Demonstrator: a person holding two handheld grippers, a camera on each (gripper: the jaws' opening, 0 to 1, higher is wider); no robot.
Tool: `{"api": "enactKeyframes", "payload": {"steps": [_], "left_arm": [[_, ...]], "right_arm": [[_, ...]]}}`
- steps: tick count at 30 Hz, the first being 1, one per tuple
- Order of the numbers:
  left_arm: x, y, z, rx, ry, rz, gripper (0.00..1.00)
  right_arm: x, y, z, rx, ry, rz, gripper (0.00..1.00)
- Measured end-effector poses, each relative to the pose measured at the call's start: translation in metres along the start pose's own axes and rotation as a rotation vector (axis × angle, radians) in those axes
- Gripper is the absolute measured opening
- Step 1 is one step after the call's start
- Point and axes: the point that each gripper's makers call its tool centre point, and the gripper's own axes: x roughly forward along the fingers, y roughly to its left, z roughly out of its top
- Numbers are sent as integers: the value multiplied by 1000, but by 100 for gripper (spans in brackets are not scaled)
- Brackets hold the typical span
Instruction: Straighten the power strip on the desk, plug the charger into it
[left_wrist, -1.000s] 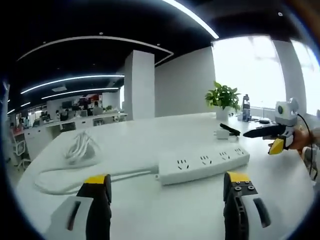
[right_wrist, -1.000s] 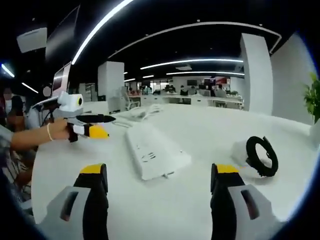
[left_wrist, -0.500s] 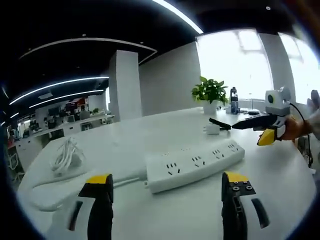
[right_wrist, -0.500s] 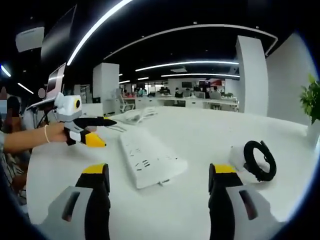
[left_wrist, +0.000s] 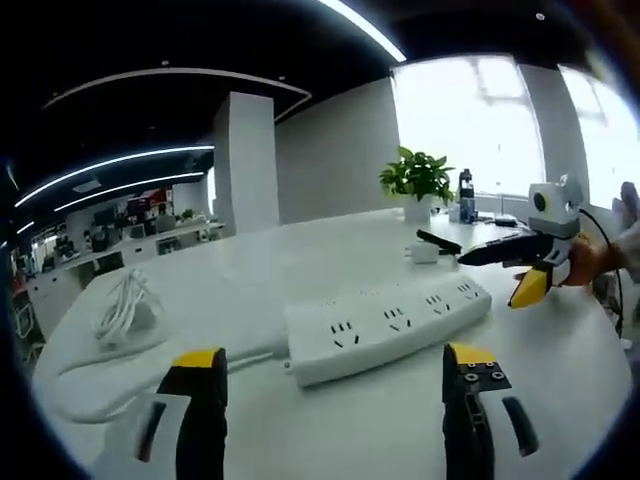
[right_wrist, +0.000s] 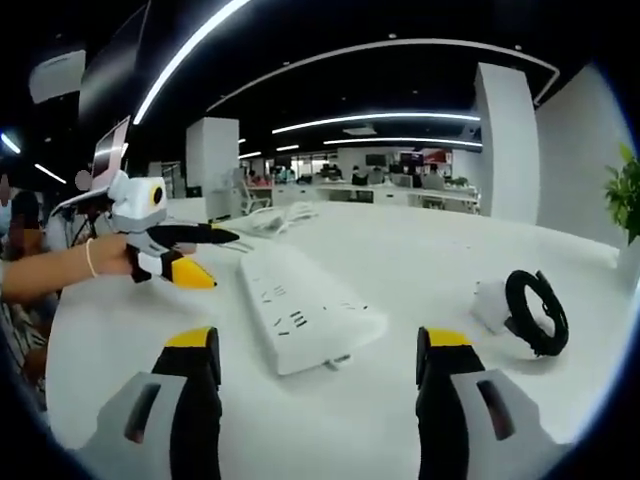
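Note:
A white power strip (left_wrist: 385, 327) lies slantwise on the white desk (left_wrist: 300, 270), its cord running left to a coiled bundle (left_wrist: 125, 310). My left gripper (left_wrist: 335, 365) hangs open just in front of the strip, with nothing between its jaws. A white charger with a black cable (left_wrist: 428, 250) sits beyond the strip's far end. In the right gripper view the strip (right_wrist: 305, 310) lies ahead and the charger with its looped black cable (right_wrist: 525, 310) is at the right. My right gripper (right_wrist: 315, 350) is open and empty, also seen from outside as the right gripper (left_wrist: 525, 262).
A potted plant (left_wrist: 418, 185) and a bottle (left_wrist: 467, 197) stand at the desk's far side by the window. The left gripper (right_wrist: 170, 255), held by a person's hand (right_wrist: 60, 272), is at the left of the right gripper view. Office desks and a pillar (left_wrist: 245, 165) lie behind.
The left gripper view has drawn slightly closer to the power strip. The right gripper view has shifted a little, so the charger now lies further right. Both grippers stay open.

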Motion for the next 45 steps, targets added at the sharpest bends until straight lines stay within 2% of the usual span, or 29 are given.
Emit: {"api": "enactKeyframes", "payload": {"steps": [7, 15, 19, 28, 38, 45], "left_arm": [[3, 1, 1, -1, 10, -19, 86], [7, -1, -3, 16, 61, -34, 85], [10, -2, -8, 3, 86, -45, 78], [14, -4, -14, -9, 123, -61, 75], [17, -7, -13, -6, 131, -79, 68], [20, -1, -14, -8, 135, -71, 63]], "right_arm": [[1, 3, -2, -11, 17, 0, 78], [4, 5, -4, -32, 43, -10, 76], [8, 5, -9, -33, 69, -10, 69], [12, 9, -12, -40, 97, -3, 64], [14, 12, -15, -27, 105, 10, 64], [16, 10, -16, -26, 106, 4, 62]]}}
